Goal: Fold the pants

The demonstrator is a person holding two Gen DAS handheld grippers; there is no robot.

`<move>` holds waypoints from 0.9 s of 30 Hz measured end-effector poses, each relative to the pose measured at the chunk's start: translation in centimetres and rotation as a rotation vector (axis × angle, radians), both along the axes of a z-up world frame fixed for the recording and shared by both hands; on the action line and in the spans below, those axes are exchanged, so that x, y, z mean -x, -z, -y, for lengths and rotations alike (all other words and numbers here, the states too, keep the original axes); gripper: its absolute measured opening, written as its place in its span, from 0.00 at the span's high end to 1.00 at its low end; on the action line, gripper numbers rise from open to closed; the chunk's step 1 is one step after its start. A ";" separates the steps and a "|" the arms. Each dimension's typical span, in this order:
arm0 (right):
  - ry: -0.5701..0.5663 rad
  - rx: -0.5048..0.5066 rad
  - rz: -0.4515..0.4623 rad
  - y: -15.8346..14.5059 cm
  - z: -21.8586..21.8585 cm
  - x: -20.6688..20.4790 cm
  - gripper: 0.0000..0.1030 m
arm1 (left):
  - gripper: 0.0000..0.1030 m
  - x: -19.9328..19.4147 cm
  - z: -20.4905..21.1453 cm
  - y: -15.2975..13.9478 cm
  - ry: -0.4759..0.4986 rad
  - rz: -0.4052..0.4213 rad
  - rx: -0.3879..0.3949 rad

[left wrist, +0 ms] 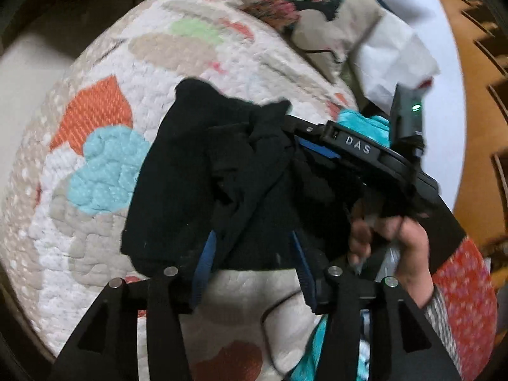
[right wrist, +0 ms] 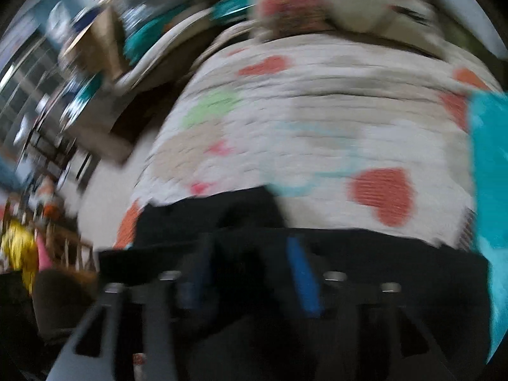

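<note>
Black pants (left wrist: 203, 184) hang bunched above a white quilted bedspread (left wrist: 104, 209) with orange, teal and green patches. My left gripper (left wrist: 250, 241) has its blue-padded fingers (left wrist: 204, 260) set apart with the bunched black cloth between them; a grip cannot be made out. My right gripper (left wrist: 317, 136) reaches in from the right in the left wrist view, its tips buried in the cloth. In the blurred right wrist view the pants (right wrist: 209, 216) drape over the right gripper (right wrist: 250, 254), whose blue pads (right wrist: 301, 273) stand apart.
A floral pillow (left wrist: 304, 9) and white cloth (left wrist: 393, 54) lie at the bed's far end. A teal cloth (right wrist: 489, 171) lies on the right. A wooden headboard (left wrist: 485, 73) stands to the right. Cluttered shelves (right wrist: 47, 111) line the room at left.
</note>
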State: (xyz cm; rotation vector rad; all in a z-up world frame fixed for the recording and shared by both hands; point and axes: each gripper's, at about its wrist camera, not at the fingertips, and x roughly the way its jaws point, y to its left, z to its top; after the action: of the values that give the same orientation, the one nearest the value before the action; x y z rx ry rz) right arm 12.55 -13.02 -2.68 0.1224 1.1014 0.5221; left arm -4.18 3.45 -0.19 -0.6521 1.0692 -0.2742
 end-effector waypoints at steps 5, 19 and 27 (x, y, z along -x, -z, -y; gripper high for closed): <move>0.169 -0.084 0.085 -3.5 2.8 0.1 0.37 | 0.48 1.5 -3.3 -1.6 -0.100 0.046 -0.017; -0.153 0.087 0.152 -3.7 -13.6 6.7 0.39 | 0.47 2.5 -11.2 -0.4 -0.392 -0.017 -0.156; -0.084 0.516 0.092 0.2 -5.3 9.4 0.41 | 0.47 -0.7 -7.5 -0.3 -0.239 -0.012 -0.176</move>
State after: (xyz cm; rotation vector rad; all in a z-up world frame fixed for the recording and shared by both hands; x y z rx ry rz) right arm 3.15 -7.71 -2.89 -0.3962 1.1218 0.3008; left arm -3.53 10.96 0.13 -0.6169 1.0033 0.0311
